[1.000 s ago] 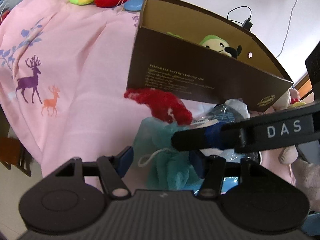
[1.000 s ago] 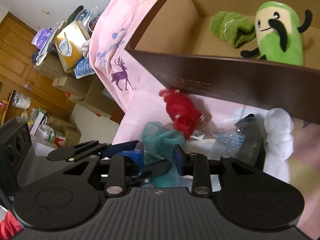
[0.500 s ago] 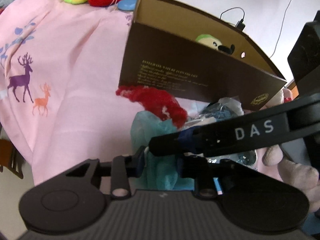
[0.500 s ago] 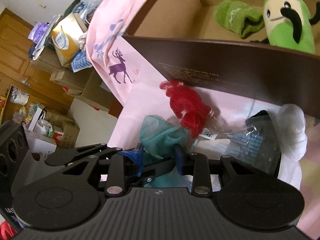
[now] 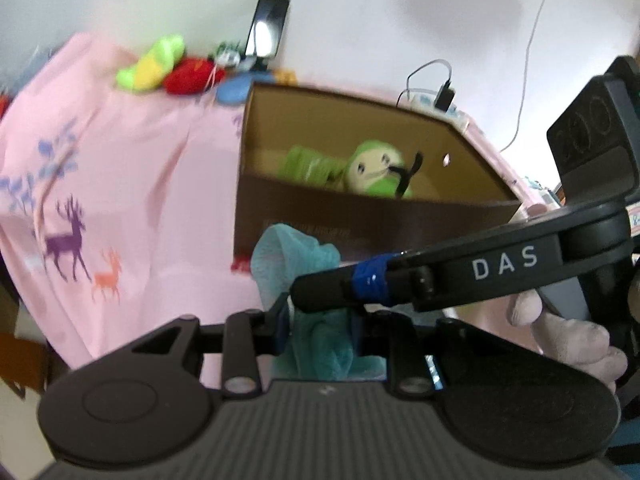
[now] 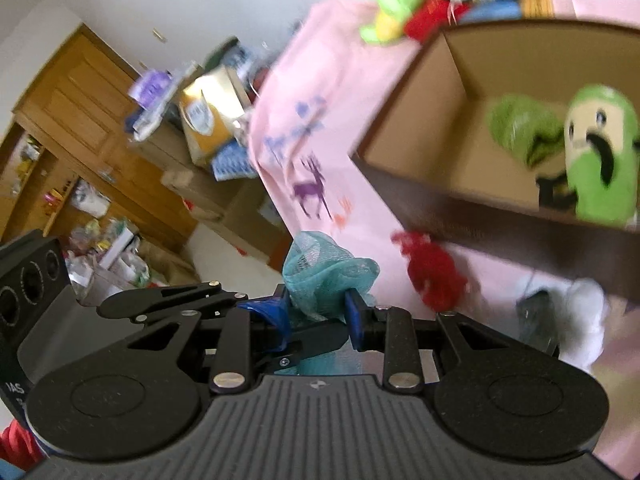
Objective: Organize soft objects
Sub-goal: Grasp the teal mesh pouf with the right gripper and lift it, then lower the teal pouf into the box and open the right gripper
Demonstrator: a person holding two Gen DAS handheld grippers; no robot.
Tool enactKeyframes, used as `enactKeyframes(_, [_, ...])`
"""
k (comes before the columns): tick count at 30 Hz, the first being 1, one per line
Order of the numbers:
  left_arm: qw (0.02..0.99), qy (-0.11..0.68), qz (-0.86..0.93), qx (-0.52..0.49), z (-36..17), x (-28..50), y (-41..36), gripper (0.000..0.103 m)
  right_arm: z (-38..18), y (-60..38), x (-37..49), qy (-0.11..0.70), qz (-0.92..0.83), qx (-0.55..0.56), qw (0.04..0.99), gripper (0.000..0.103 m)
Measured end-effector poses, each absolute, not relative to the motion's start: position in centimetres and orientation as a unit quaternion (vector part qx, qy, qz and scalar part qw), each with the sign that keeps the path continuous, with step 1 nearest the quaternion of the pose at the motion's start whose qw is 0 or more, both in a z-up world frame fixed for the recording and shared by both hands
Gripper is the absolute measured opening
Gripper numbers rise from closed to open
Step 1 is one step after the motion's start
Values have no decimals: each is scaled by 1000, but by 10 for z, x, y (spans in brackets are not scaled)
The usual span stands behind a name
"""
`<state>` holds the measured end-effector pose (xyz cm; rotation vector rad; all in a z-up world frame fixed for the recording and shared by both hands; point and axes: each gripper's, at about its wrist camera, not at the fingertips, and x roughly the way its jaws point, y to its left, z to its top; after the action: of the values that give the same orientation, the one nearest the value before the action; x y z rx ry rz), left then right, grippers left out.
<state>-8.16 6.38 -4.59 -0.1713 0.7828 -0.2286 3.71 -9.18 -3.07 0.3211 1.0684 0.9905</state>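
A teal mesh cloth [image 5: 296,256] [image 6: 324,272] hangs in the air above the pink sheet [image 5: 140,180], in front of the brown cardboard box [image 5: 360,216] [image 6: 480,220]. My left gripper [image 5: 320,320] is shut on its lower part. My right gripper [image 6: 316,312] has its jaws closing, the blue pads pressing the same cloth; one of its fingers [image 5: 340,284] crosses the left wrist view. Inside the box lie a green plush figure [image 5: 376,168] [image 6: 600,152] and a green cloth [image 5: 308,164] [image 6: 520,128]. A red fluffy piece [image 6: 432,276] lies by the box's front wall.
A white soft thing [image 6: 584,312] and a dark bagged item [image 6: 536,316] lie right of the red piece. Plush toys [image 5: 160,64] and a phone [image 5: 268,28] stand at the far wall. A wooden cabinet [image 6: 80,120] and cluttered boxes [image 6: 204,116] stand beyond the bed's edge.
Both grippers have closed on the teal cloth and lifted it off the sheet. The views have tilted up, so the inside of the box shows more.
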Motion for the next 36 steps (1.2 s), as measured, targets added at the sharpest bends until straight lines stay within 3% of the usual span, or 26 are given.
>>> enactKeyframes(16, [939,296,-170,-34,1,3,33,22,11,-135,92,372,385,185,824,12])
enactKeyframes(36, [899,420,-118,-35,-70,96,28,24,-71,-118,167,522,323,207,762,12])
